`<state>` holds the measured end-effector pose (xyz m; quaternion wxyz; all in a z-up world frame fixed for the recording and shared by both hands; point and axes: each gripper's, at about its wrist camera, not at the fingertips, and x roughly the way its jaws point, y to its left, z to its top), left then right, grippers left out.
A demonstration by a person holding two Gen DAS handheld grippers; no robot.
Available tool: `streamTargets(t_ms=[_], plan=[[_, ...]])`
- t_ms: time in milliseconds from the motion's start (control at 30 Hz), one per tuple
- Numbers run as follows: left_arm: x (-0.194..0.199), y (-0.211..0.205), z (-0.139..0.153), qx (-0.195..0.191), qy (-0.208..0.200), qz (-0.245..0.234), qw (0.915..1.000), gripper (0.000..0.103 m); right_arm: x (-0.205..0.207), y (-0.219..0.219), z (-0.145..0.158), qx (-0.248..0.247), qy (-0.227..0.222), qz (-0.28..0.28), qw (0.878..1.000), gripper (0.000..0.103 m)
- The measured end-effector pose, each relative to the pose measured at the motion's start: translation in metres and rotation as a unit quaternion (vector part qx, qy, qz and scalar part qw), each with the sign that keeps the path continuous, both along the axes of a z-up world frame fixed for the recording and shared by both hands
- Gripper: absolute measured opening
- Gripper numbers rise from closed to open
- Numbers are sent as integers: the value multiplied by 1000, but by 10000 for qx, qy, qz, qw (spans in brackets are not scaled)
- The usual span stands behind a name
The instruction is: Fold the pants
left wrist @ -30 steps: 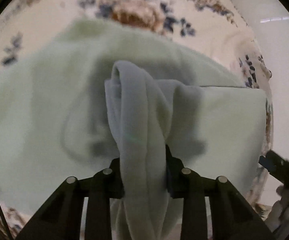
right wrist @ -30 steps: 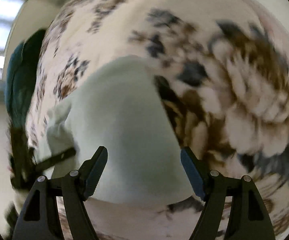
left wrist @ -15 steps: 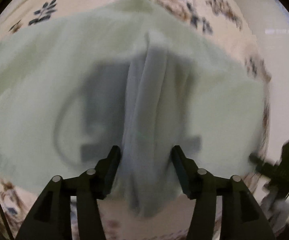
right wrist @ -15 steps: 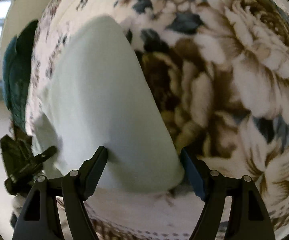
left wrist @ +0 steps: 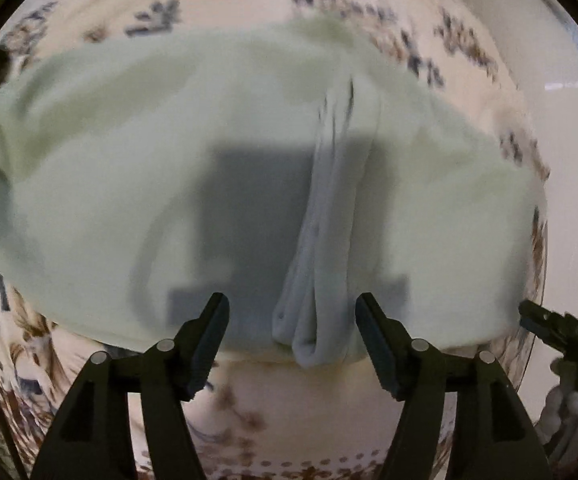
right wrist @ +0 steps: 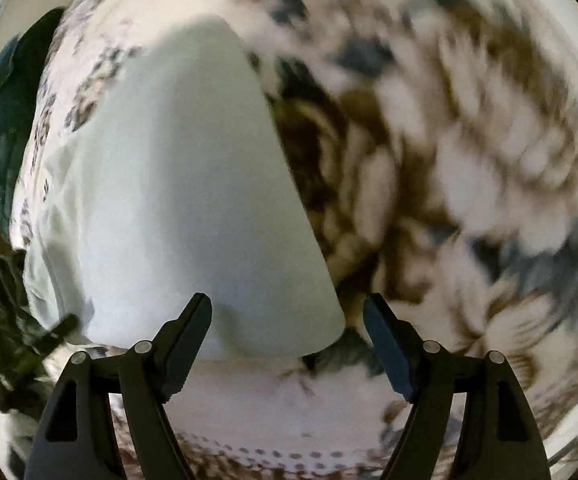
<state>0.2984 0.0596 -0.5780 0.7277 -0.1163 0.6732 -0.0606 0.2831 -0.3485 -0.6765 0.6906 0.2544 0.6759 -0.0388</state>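
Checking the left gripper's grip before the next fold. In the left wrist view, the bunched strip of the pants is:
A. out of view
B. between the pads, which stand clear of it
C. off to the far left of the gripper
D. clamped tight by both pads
B: the bunched strip of the pants lies between the opening jaws of the left gripper, with gaps on both sides.

The pants (left wrist: 89,184) lie spread on the tablecloth (left wrist: 297,412), reaching close to its near edge; a bunched strip (left wrist: 329,240) runs across them (ending at that edge), between the left gripper (left wrist: 292,332) fingers.
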Motion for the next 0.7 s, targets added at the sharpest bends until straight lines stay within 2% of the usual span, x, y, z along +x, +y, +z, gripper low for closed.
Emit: streamTargets(t_ms=[67,133,167,200,267,300,400,467,500,600,667,700], plan=[[1,18,-2,44,9,237,9997,64,9,12,22,-171,-278,147,9994,80],[-5,42,-1,-93,-23,799,9968,64,20,28,35,-185,-472,305,9982,80],[-13,60,2,-237,-89,1200,9925,64,25,37,39,-154,-538,371,9977,80],[-24,83,4,-488,-169,1708,9839,64,31,48,41,-94,-596,438,9972,80],[-39,118,0,-729,-187,2560,9637,64,40,63,41,98,-610,492,9969,80],[-54,148,-4,-955,-170,3143,9444,64,44,74,37,230,-593,507,9967,80],[-80,211,-18,-1451,-312,4279,8916,64,51,100,26,597,-625,421,9954,80],[-89,238,-30,-1506,-455,4705,8682,64,59,121,17,892,-699,360,9929,80],[-89,243,-37,-1590,-500,4787,8620,64,63,129,13,965,-708,339,9922,80],[-85,271,-68,-2124,-448,5073,8340,64,76,159,-1,1177,-704,328,9900,82],[-80,276,-75,-2334,-495,5096,8266,64,85,180,-6,1196,-746,422,9891,82],[-75,278,-76,-2392,-543,5040,8281,64,87,187,-6,1134,-761,495,9894,82]])
